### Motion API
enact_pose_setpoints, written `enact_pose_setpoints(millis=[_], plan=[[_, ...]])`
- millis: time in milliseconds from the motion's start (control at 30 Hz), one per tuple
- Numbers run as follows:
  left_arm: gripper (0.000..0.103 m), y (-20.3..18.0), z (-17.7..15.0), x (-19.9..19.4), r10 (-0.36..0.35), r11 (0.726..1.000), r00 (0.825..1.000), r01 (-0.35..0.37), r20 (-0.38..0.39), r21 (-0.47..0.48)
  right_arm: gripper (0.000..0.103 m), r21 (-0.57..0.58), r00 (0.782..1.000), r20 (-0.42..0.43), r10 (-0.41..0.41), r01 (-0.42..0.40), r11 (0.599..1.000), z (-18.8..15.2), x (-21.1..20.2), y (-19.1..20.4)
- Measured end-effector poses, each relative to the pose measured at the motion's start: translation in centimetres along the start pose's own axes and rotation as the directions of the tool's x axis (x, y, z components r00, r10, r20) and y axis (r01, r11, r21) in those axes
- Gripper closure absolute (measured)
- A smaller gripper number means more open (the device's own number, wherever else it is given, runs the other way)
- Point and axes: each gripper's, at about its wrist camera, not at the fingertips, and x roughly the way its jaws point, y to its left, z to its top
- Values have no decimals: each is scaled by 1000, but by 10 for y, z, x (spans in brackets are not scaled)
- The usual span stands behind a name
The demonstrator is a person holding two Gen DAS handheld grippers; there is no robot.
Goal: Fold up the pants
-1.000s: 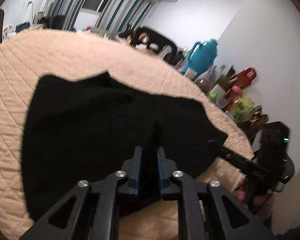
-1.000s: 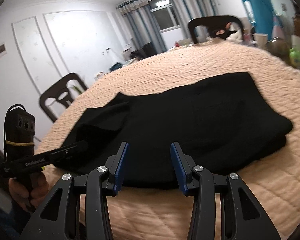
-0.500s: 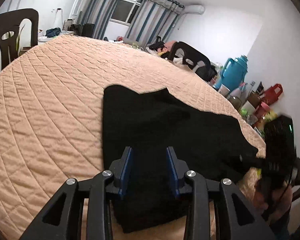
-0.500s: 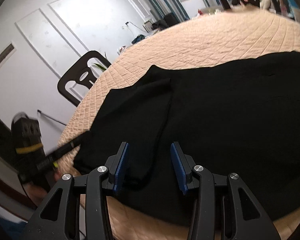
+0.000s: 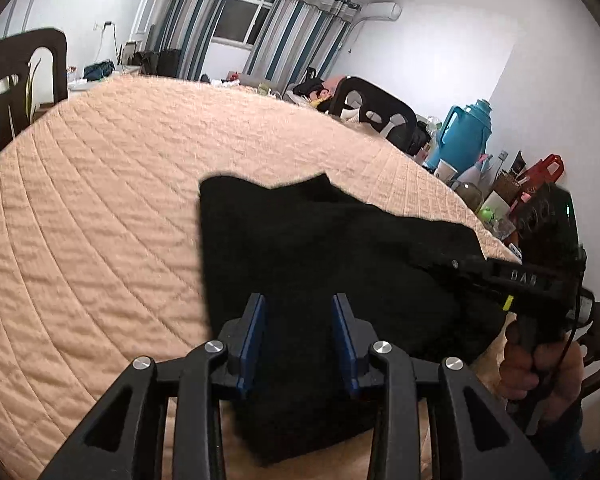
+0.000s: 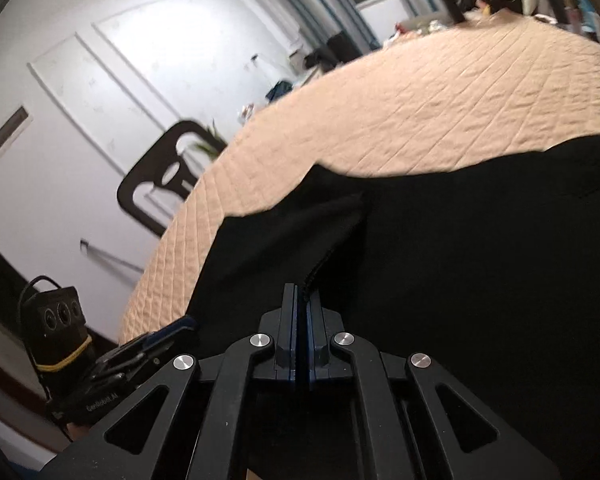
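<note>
Black pants (image 5: 328,264) lay partly folded on a quilted peach table cover (image 5: 100,200), directly ahead of and beneath both sets of fingers. Their long axis ran crosswise to the right gripper (image 6: 301,300), stretching away to its right; the near short edge sat under the left gripper (image 5: 299,320).

Right gripper: pads pressed together, jaws having just closed. A ridged fabric edge rose from between the fingertips, so it looked pinched on the pants near a layered flap; the cloth in the bite was dark and hard to separate from the pads.

Left gripper: fingers moderately spread, parted a little wider within the last second. Fabric lay below and between them, with no pad seen pressing on it.

Judgement: the right hand held the grip and was the nearer one for the coming fold; the left had yet to take its corner, just ahead of its fingers.

Containers: a teal thermos jug (image 5: 466,136) and cups stood well beyond the pants, to the right; contents not visible.
</note>
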Motion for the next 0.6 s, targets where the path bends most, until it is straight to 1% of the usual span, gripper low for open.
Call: enact_pose_setpoints(millis=[33,100,167,200,267,300,333,400,433,467,533,600], plan=[[66,2,3,-1,6,1000,1000,-6,8,3,100,2,1000,12,-27,27,1000,0,-3,-3],[66,2,11,0,12,1000,1000,-12,17,8,100,26,998,4,-57,57,998,-3,-3,-15],[66,3,18,5,23,1000,1000,-23,21,16,100,51,998,-16,-60,61,997,-9,1,-26],[66,4,23,8,30,999,999,-30,17,19,100,55,999,-16,-50,51,997,-10,1,-27],[66,4,31,16,28,999,1000,-28,9,26,100,49,998,-12,-57,58,997,-9,-2,-25],[66,4,37,21,24,999,1000,-24,2,31,100,42,997,-4,-73,73,996,-7,-3,-22],[66,4,41,27,27,999,1000,-26,-7,35,99,27,995,22,-99,99,995,-5,-9,-18],[66,8,45,41,55,998,997,-53,-46,40,99,4,989,68,-129,129,992,-1,-18,-10],[66,11,43,48,74,997,994,-71,-81,43,99,-12,987,88,-131,132,991,0,-23,-5],[66,10,39,53,86,995,991,-81,-100,50,99,-24,988,89,-124,126,992,1,-23,-3],[66,6,28,47,104,991,992,-97,-73,95,99,-61,991,69,-119,123,991,-1,-20,4],[66,3,19,36,98,990,993,-90,-70,106,99,-123,992,27,-125,127,984,-10,-13,11]])
